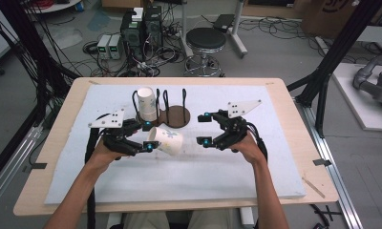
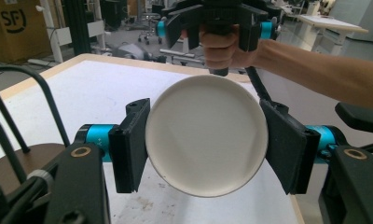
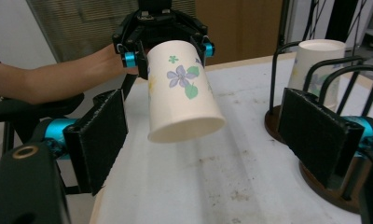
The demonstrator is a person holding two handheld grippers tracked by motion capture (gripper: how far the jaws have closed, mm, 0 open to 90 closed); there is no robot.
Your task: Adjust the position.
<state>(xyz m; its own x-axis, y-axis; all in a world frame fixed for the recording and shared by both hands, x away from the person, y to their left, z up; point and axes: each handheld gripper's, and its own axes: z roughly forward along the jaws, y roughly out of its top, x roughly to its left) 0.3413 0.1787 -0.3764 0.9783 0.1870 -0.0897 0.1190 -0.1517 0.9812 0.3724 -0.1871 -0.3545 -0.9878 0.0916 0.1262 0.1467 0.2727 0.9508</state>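
Observation:
A white paper cup with a purple flower print (image 1: pixel 169 140) lies on its side in the air, with my left gripper (image 1: pixel 149 137) shut on its narrow end. In the left gripper view the cup's round end (image 2: pixel 206 135) sits clamped between both pads. Its wide mouth (image 3: pixel 182 93) points at my right gripper (image 1: pixel 204 128), which stands open a short way to the right, nothing between its pads (image 3: pixel 103 135). A second paper cup (image 1: pixel 147 104) rests in the black wire rack (image 1: pixel 166 100) on a brown round base (image 1: pixel 177 117).
A white mat (image 1: pixel 189 176) covers the wooden table (image 1: pixel 294 112). The rack stands just behind both grippers. On the floor beyond the table are a black stool (image 1: pixel 206 40), computer cases (image 1: pixel 141 28) and loose cables.

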